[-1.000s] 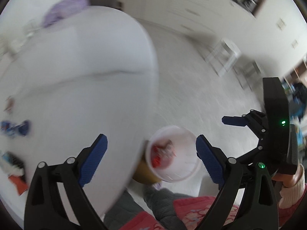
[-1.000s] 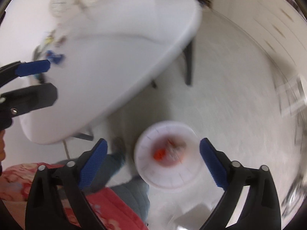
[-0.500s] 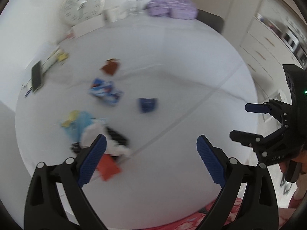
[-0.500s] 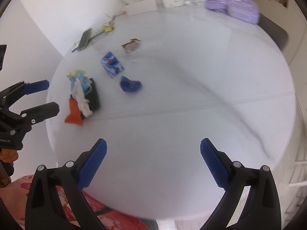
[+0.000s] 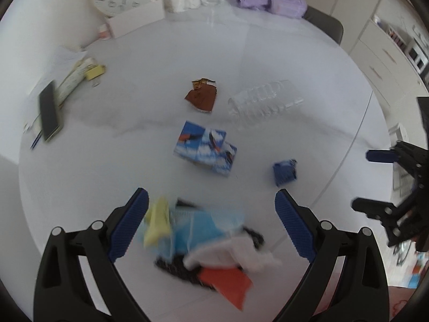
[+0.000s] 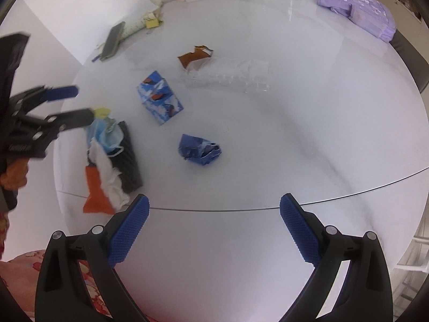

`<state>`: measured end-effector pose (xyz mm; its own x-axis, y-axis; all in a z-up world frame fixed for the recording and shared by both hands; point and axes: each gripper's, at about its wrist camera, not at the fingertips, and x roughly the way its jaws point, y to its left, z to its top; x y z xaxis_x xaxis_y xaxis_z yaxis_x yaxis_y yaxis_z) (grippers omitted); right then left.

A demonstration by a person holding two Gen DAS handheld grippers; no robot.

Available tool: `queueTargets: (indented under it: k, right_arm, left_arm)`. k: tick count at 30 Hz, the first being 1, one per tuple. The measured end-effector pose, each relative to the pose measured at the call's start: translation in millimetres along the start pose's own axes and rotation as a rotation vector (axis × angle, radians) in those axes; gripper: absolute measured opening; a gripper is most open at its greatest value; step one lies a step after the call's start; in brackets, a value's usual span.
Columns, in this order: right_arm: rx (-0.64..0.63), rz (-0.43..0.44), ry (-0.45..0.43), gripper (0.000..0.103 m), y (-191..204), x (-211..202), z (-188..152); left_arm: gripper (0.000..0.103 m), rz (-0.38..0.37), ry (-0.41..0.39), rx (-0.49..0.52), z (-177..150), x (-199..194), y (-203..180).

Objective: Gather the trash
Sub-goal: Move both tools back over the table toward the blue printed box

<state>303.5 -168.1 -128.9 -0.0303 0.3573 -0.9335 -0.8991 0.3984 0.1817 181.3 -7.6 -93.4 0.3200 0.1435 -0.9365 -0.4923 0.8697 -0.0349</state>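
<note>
Left gripper (image 5: 209,214) agape over blurred trash pile (image 5: 206,244), right gripper (image 6: 213,226) agape, empty

I see a white marbled bench (image 6: 268,147), a crumpled dark-blue wrapper (image 6: 199,150), a blue-and-white carton (image 6: 160,99), a brown wrapper (image 5: 201,96), an orange scrap (image 6: 95,190), and blue-padded black claws (image 6: 213,228).

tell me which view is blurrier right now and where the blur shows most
Left wrist view: blurrier, the trash pile between the left gripper fingers is smeared. Right wrist view: sharper, the crumpled blue wrapper is crisp; both are bent by fisheye at the edges.
</note>
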Motion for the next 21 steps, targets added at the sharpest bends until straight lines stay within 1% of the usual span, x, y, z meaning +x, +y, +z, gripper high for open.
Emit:
queueTargets:
  k: [3, 5, 9, 11, 15, 19, 21]
  right_arm:
    - [0.039, 0.000, 0.011, 0.097, -6.4, 5.0, 3.8]
    - [0.055, -0.004, 0.017, 0.097, -9.2, 8.2, 4.8]
    - [0.099, -0.009, 0.035, 0.097, -16.6, 16.9, 6.0]
    - [0.120, -0.010, 0.041, 0.097, -20.0, 21.5, 7.3]
    - [0.142, -0.009, 0.059, 0.097, -24.8, 32.0, 9.8]
    - [0.148, -0.007, 0.070, 0.097, -27.7, 38.1, 12.4]
    - [0.148, -0.011, 0.072, 0.097, -29.8, 37.8, 13.7]
  left_arm:
    - [0.091, 0.015, 0.055, 0.052, 22.9, 32.0, 3.5]
    - [0.091, 0.002, 0.098, 0.082, 35.3, 53.9, 5.8]
    - [0.091, 0.009, 0.151, 0.132, 49.2, 83.6, 7.1]
    - [0.091, 0.007, 0.174, 0.139, 54.2, 94.3, 9.4]
    - [0.091, -0.012, 0.220, 0.121, 63.0, 113.1, 14.2]
    - [0.091, -0.004, 0.262, 0.118, 66.6, 127.7, 13.4]
    - [0.081, -0.005, 0.277, 0.119, 66.8, 131.7, 12.3]
